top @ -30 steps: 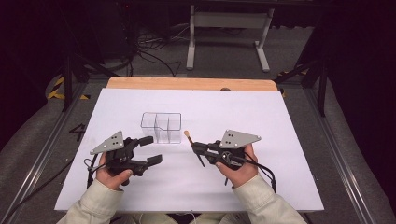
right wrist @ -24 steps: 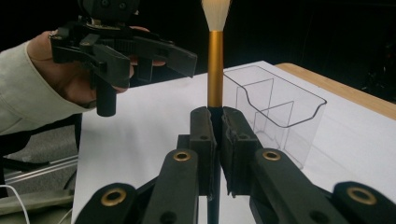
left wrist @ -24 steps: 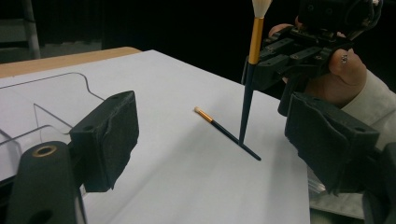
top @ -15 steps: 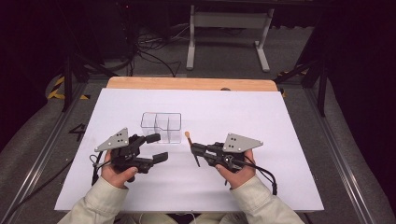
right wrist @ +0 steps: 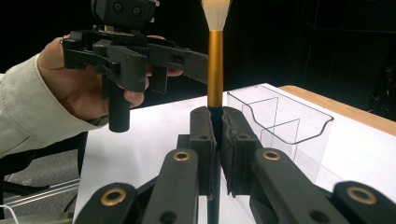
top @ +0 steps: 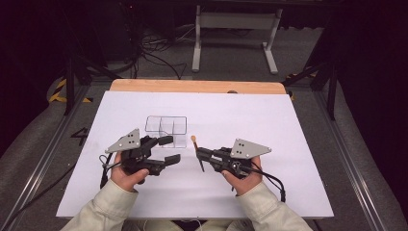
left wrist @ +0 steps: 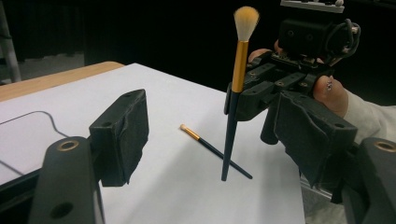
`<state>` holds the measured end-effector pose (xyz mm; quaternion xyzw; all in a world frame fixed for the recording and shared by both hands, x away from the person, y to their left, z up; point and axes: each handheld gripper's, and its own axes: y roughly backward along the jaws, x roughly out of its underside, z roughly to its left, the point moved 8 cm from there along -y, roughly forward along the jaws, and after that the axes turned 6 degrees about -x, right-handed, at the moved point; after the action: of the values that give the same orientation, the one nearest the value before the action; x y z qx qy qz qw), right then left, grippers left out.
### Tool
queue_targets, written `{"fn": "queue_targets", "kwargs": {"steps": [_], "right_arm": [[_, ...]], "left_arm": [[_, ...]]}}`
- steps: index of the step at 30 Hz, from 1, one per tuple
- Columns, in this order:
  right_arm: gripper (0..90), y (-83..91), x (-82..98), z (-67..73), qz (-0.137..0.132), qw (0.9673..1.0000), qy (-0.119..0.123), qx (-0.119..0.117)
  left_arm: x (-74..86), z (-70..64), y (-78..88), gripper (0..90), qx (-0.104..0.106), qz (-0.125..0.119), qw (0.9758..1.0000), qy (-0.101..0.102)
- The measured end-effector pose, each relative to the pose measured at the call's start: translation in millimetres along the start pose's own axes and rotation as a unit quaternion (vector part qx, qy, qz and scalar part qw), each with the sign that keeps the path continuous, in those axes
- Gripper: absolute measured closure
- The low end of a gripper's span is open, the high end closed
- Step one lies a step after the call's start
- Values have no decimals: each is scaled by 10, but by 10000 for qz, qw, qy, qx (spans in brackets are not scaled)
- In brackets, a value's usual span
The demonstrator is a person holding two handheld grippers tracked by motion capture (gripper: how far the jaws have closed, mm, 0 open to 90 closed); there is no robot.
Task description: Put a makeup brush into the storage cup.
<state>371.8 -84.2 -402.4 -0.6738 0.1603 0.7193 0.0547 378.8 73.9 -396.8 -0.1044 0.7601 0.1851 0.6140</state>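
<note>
We see the right gripper (top: 198, 153) clamping a makeup brush (right wrist: 215, 70) upright, bristles at 12 o'clock. Left gripper (top: 169, 149) jaws gape empty. Second brush (left wrist: 212, 150) lies on white table (top: 288, 134); clear organizer (top: 166, 127) nearby.

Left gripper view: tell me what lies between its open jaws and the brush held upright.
A smaller brush lies flat on the white sheet, between the left gripper and the upright brush clamped by the right gripper.
</note>
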Motion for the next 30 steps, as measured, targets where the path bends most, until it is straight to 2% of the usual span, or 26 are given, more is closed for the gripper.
{"fn": "queue_targets", "kwargs": {"steps": [11,17,26,30], "right_arm": [[841,-32,44,24,-39,10000,-20,22],[841,-62,69,47,-38,10000,-22,6],[841,-80,78,72,-43,10000,-8,6],[841,-100,90,82,-22,10000,4,-10]], "left_arm": [[-87,-102,-138,374,311,-71,9995,-76],[-83,-158,-225,439,486,18,9988,-67],[-74,-149,-254,495,521,50,9986,-21],[-77,-159,-257,553,586,33,9983,30]]}}
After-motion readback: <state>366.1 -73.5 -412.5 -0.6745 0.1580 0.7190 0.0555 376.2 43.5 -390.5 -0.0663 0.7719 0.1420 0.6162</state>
